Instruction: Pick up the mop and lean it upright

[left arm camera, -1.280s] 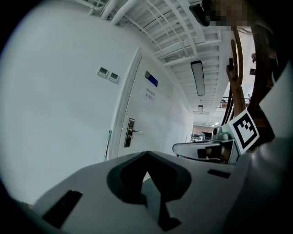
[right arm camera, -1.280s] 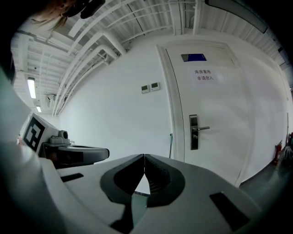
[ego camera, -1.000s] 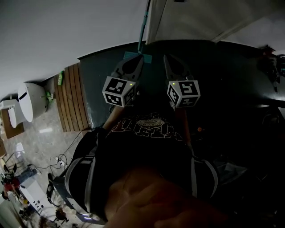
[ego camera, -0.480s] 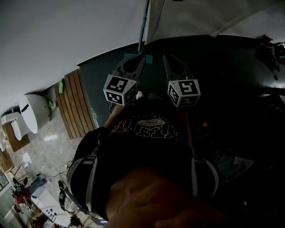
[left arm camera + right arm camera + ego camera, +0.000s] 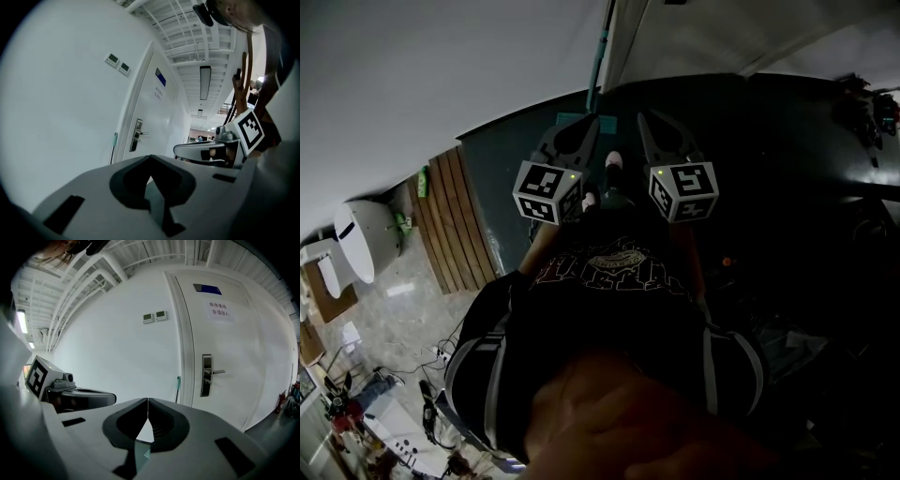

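Left hand-held gripper (image 5: pixel 150 157) and right hand-held gripper (image 5: pixel 147 400) pressed together, empty, before white wall (image 5: pixel 117 357), door (image 5: pixel 229 343), upright mop (image 5: pixel 177 389).

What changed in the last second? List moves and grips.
The person stepped forward: a shoe now shows between the left tool and right tool. Nothing grasped or released. Both tools stay shut and empty; the mop handle stays by the door.

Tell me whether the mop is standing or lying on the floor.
Standing: the mop leans nearly upright against the white wall, beside the door.
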Available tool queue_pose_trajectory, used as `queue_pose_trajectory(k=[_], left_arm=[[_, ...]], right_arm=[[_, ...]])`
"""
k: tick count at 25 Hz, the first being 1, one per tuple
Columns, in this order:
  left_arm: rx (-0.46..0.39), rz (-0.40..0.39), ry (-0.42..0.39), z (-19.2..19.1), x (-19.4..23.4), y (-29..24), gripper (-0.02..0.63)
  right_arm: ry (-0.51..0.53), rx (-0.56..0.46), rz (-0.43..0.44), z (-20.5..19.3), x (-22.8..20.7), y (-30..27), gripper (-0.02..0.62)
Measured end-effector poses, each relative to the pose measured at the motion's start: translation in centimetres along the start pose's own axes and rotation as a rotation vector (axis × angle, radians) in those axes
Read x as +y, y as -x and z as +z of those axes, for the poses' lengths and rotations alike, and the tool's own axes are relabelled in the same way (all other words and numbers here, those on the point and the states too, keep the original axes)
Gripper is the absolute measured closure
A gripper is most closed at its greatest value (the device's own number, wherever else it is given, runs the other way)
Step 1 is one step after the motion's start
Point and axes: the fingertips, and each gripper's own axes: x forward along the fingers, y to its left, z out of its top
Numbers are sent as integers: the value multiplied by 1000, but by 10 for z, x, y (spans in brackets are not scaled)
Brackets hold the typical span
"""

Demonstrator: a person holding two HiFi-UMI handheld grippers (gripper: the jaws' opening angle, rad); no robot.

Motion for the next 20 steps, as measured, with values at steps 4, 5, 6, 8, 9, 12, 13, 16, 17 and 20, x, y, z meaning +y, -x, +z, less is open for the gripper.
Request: queue_pose_trajectory(k=[4, 5, 6, 8, 9, 12, 13, 16, 17, 20], left_arm=[[7, 23, 13, 4, 15, -12, 558], [8, 27, 13, 6, 18, -18, 558], [9, 29, 11, 8, 22, -24, 558], [12, 29, 3, 13, 32, -39, 558], [15, 27, 1, 15, 36, -47, 558], [24, 23, -10, 24, 44, -75, 558], [25, 23, -16, 27, 46, -84, 558], [25, 26, -13, 37, 55, -109, 558], [25, 29, -7, 40, 60, -116, 558], [24, 45, 3, 47, 72, -138, 558]], right_arm=[[-13, -1, 16, 3, -9, -18, 577], [-17, -2, 19, 4, -13, -23, 577], [-20, -3, 20, 5, -17, -29, 576], [-25, -6, 21, 9, -27, -42, 577], [-28, -8, 22, 11, -32, -50, 577], [-38, -13, 29, 19, -53, -69, 577], [-39, -13, 34, 22, -60, -75, 577], [-27, -13, 54, 32, -78, -96, 577], [-23, -12, 61, 36, -83, -104, 577], [-15, -8, 83, 45, -99, -124, 577]])
